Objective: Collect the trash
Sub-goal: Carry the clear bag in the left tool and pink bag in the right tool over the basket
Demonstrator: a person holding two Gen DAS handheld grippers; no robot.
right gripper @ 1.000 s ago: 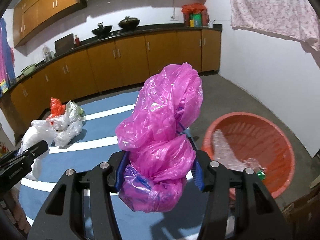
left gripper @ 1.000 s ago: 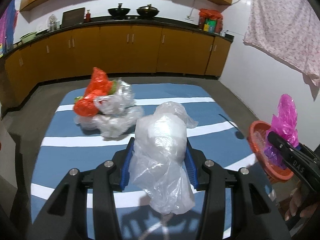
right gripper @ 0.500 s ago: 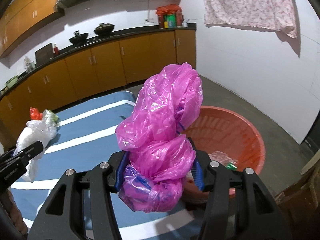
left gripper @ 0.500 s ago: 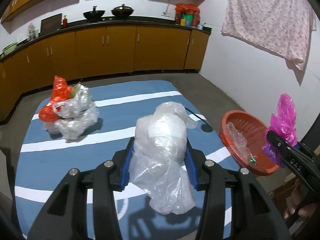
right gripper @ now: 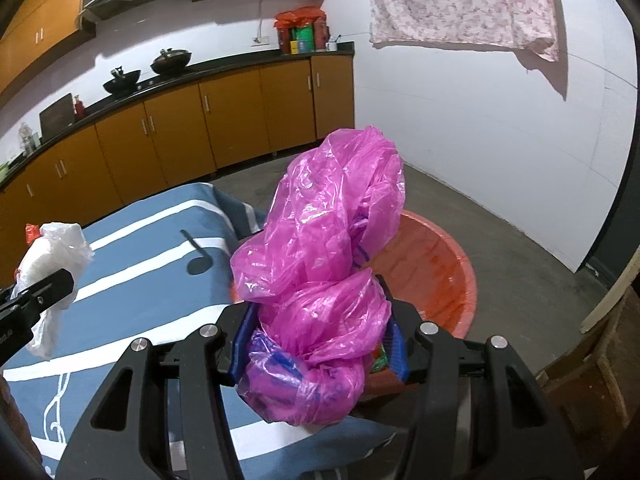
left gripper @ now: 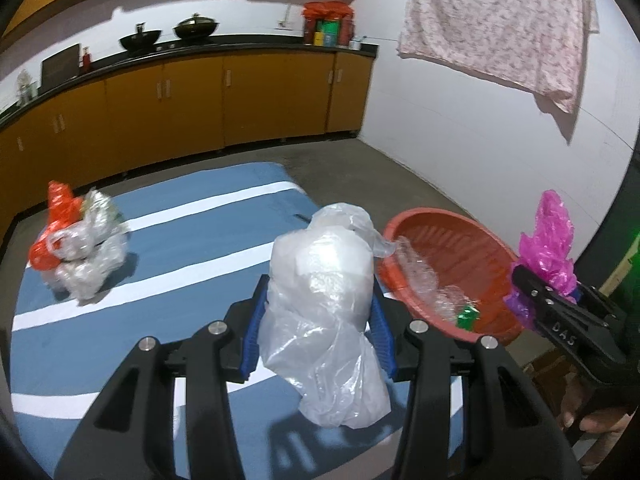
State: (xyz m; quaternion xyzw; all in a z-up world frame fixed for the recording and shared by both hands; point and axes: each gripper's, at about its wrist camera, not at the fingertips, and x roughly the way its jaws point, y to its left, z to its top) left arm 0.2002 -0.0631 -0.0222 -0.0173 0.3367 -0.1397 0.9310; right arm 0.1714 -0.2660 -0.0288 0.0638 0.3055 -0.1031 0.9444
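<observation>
Left gripper (left gripper: 318,320) squeezes white bag (left gripper: 324,304). Right gripper (right gripper: 318,338) squeezes pink bag (right gripper: 320,240) above red tub (right gripper: 440,264).

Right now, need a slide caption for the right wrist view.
Right tool clamps a pink plastic bag above the red basin beside the striped blue mat.

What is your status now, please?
Left gripper shut on clear bag. Right gripper shut on pink bag, at red basin. Path clear.

Both grippers: black plastic frames, silver screws, ribbed blue jaws; white "DAS" lettering on one.
</observation>
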